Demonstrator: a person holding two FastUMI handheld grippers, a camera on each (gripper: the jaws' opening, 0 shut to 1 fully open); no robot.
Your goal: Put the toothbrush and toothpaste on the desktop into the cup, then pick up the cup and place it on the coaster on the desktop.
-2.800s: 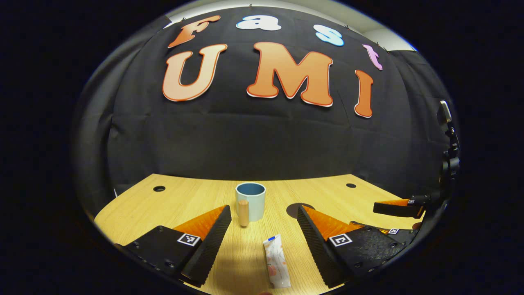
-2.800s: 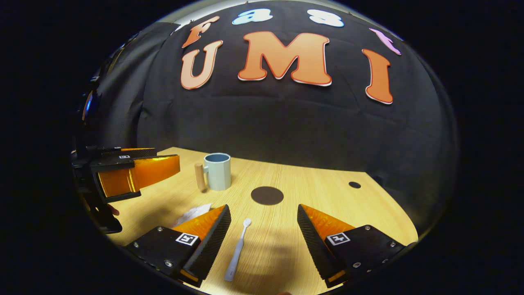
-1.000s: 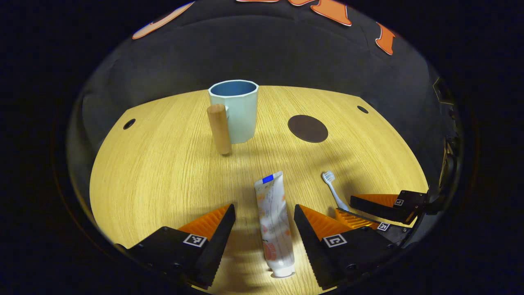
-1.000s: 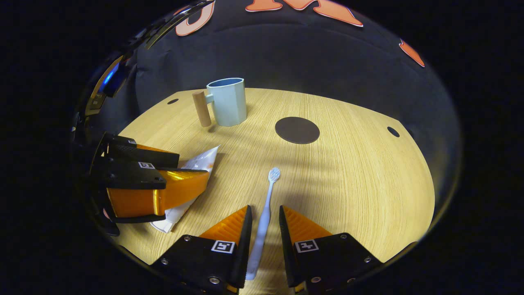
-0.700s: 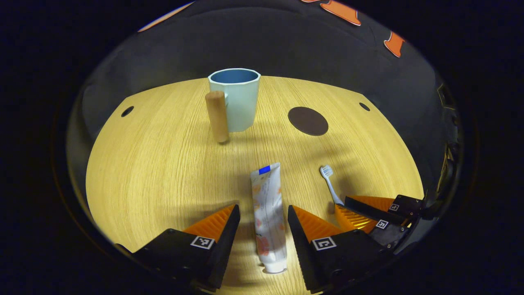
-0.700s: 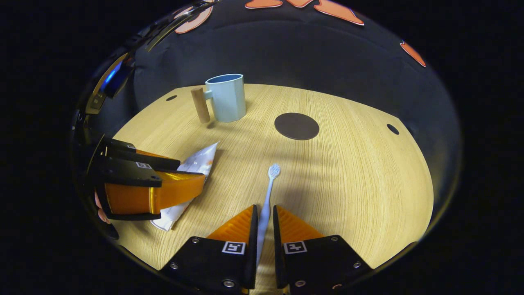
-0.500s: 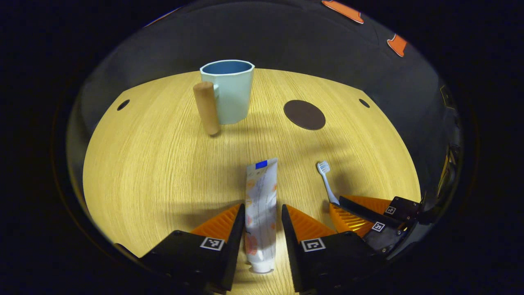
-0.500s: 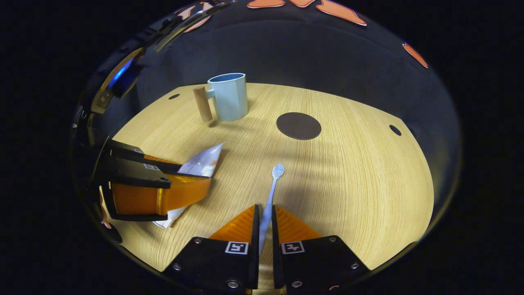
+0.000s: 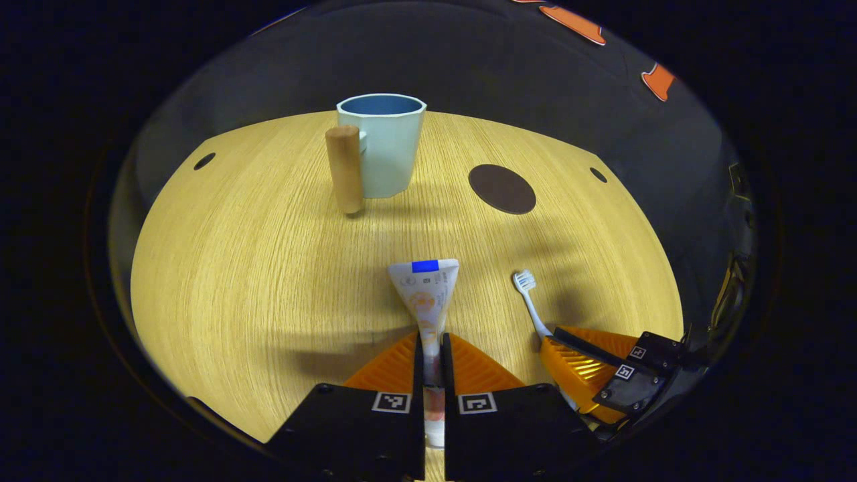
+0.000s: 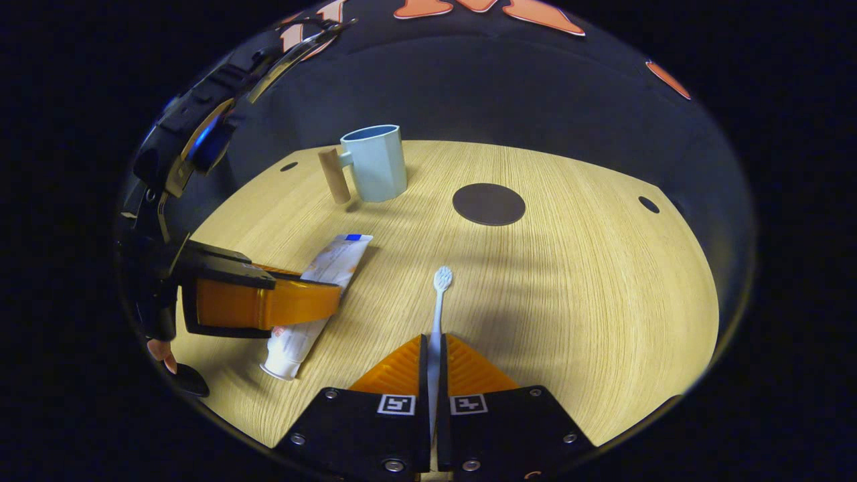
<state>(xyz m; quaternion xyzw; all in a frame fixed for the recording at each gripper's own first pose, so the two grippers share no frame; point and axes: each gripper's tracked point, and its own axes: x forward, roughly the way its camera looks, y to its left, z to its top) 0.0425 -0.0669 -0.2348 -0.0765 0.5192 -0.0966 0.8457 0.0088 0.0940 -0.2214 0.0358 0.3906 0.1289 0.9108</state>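
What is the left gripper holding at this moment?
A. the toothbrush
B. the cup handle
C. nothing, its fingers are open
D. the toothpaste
D: in the left gripper view, the left gripper has both fingers closed on the toothpaste, while the toothbrush sits between the fingers of the right gripper and the cup stands apart.

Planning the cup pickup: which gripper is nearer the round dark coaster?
Right, by a small margin. The right gripper, shut on the white toothbrush, points towards the round dark coaster; the left gripper grips the toothpaste tube farther left.
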